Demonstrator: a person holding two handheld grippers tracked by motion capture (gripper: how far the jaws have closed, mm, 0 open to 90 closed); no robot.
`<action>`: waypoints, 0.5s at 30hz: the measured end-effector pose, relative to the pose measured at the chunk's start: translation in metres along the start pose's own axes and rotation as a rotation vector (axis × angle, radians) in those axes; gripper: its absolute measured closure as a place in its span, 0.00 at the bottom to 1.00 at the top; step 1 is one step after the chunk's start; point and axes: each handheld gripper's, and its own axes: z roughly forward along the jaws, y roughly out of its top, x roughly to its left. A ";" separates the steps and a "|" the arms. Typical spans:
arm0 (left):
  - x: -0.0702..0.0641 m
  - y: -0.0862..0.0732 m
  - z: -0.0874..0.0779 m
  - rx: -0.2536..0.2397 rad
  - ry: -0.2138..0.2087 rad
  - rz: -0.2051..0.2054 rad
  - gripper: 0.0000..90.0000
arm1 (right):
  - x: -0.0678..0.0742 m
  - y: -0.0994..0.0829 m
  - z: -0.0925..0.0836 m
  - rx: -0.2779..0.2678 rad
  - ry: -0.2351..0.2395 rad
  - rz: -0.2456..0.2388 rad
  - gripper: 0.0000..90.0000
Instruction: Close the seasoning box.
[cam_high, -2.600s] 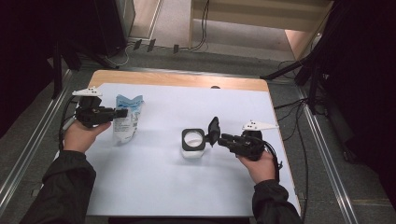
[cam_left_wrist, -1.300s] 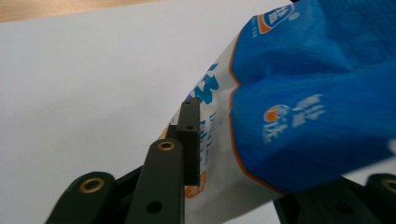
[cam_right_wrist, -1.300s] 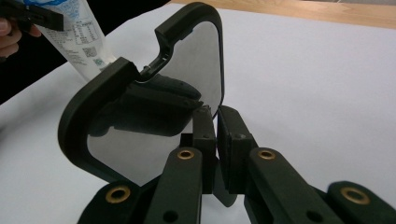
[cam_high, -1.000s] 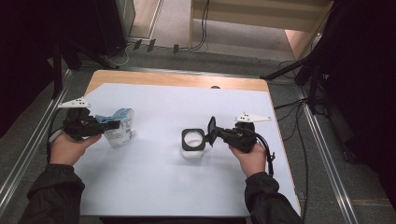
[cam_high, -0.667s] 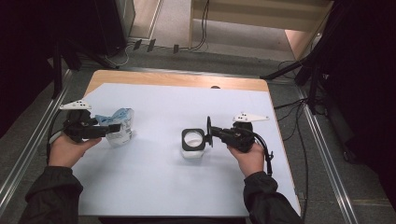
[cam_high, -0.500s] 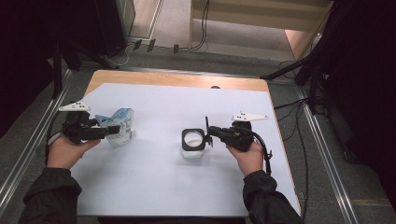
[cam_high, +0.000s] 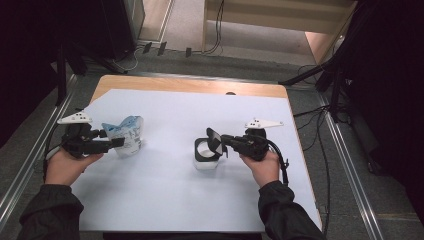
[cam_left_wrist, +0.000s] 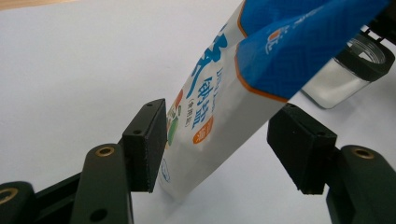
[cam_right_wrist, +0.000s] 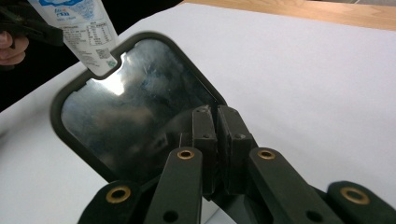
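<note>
Now: left tongs slack round pouch, right tongs pinching jar lid

Left tongs (cam_left_wrist: 219, 144), seen in left gripper view: jaws have just been opening, w/ the blue-and-white printed plastic pouch (cam_left_wrist: 219, 116) between them. One pad (cam_left_wrist: 147, 144) sits at the pouch's edge, touching or nearly so; the other pad (cam_left_wrist: 301, 147) stands clear, a gap showing. So no squeeze on it. Pouch leans tilted, bottom end on the white tabletop (cam_left_wrist: 70, 60), blue top end flaring up & toward the jar. In high view the left tongs (cam_high: 117, 142) are at the left side of the tabletop (cam_high: 165, 195), pouch (cam_high: 125, 136) just ahead of them, the left hand (cam_high: 67, 165) behind.

Right tongs (cam_right_wrist: 217, 140), right gripper view: jaws closed nearly flat together, clamped on the edge of a dark-rimmed, square-ish clear lid w/ rounded corners (cam_right_wrist: 135, 112). Lid stands up on edge, tipped open. In high view the right tongs (cam_high: 222, 142) are near mid-tabletop, lid (cam_high: 214, 141) raised at the rim of a clear glass jar w/ black square collar (cam_high: 206, 152); the right hand (cam_high: 262, 162) is to the right of it. Jar mouth is uncovered; jar stands upright on the tabletop, well apart from the pouch. Jar (cam_left_wrist: 348, 70) also shows past the pouch in left gripper view.
</note>
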 end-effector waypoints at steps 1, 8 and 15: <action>0.000 -0.001 0.000 0.000 -0.001 -0.001 0.43 | 0.001 0.000 0.001 0.005 0.000 -0.003 0.98; 0.000 -0.006 -0.005 0.003 0.011 0.007 0.43 | 0.002 0.002 0.005 0.015 0.000 -0.021 0.96; 0.001 -0.013 -0.009 0.005 0.021 0.003 0.42 | -0.008 0.002 0.000 0.011 -0.039 -0.027 0.78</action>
